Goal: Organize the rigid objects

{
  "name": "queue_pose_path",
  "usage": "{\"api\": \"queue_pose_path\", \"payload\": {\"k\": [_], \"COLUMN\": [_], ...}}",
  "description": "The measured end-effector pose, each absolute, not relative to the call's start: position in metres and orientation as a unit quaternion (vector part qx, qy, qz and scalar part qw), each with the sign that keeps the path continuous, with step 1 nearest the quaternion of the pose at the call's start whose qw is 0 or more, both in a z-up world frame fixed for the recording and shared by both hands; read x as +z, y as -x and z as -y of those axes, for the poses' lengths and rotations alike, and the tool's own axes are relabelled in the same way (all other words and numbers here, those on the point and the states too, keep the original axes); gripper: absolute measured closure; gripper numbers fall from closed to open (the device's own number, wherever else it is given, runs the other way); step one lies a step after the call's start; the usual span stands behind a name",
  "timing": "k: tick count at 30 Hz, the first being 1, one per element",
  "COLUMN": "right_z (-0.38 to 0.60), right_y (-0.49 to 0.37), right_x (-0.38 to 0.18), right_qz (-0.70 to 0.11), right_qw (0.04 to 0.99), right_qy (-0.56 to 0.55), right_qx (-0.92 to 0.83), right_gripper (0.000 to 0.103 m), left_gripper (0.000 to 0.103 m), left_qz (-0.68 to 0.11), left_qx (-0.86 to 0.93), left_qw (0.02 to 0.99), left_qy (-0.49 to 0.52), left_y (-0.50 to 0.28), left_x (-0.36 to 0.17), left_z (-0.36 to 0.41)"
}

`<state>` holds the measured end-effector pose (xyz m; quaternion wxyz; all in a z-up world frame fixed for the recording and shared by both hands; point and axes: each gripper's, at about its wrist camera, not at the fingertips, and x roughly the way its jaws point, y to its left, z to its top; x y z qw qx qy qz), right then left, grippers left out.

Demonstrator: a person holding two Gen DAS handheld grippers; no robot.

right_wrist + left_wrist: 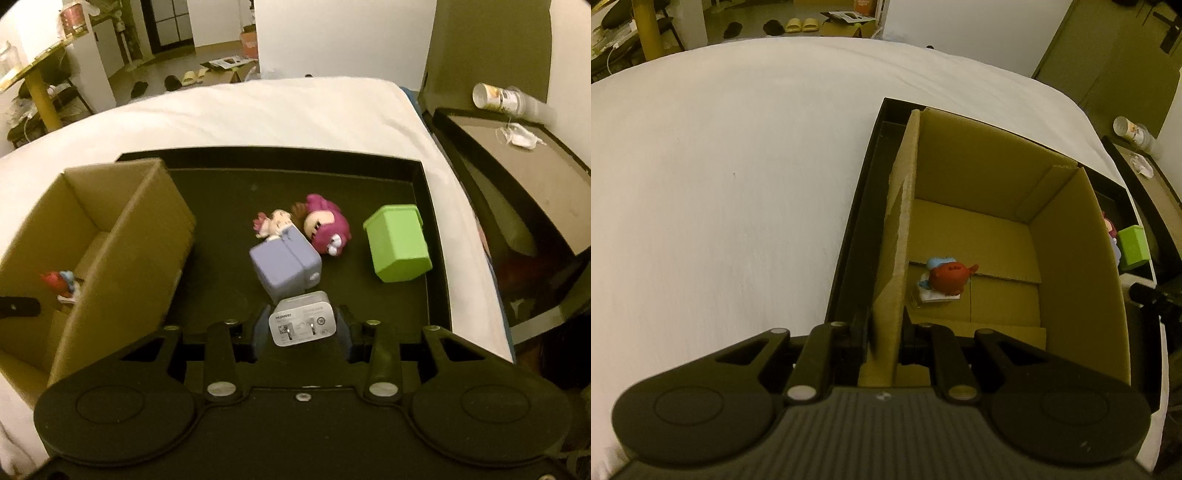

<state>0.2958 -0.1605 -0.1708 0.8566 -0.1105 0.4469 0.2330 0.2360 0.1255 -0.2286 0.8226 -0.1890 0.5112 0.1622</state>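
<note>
**Two grippers working over a tray and a cardboard box on a bed**

The right gripper (302,326) is clamped on a white charger (302,324), held above the near edge of a black tray (424,177). Just beyond it lie a lilac box (282,267), two small figures and a green box (398,243). The left gripper (882,338) is pinched tight on the near left wall of the cardboard box (1071,258); a red toy (947,278) lies inside, just ahead of it.

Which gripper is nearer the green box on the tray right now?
Right. The right gripper, shut on the white charger, is over the black tray where the green box lies. The left gripper clamps the cardboard box wall, farther away.
</note>
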Motion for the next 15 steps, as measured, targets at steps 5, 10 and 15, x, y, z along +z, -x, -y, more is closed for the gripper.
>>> {"api": "queue_pose_path", "payload": {"k": [5, 10, 15], "right_z": [0.153, 0.139, 0.123], "right_y": [-0.292, -0.289, -0.285], "right_x": [-0.153, -0.136, -0.118], "right_qz": [-0.434, -0.414, -0.397], "right_qw": [0.859, 0.864, 0.865], "right_qy": [0.114, 0.120, 0.122], "right_qx": [0.246, 0.260, 0.283], "right_gripper": [0.066, 0.066, 0.065], "left_gripper": [0.090, 0.090, 0.090], "left_qz": [-0.511, -0.511, -0.510], "left_qx": [0.161, 0.162, 0.162], "left_qw": [0.823, 0.823, 0.823], "left_qy": [0.191, 0.190, 0.192], "left_y": [-0.239, -0.241, -0.241], "left_x": [-0.230, -0.232, -0.233], "left_z": [-0.130, -0.128, -0.128]}}
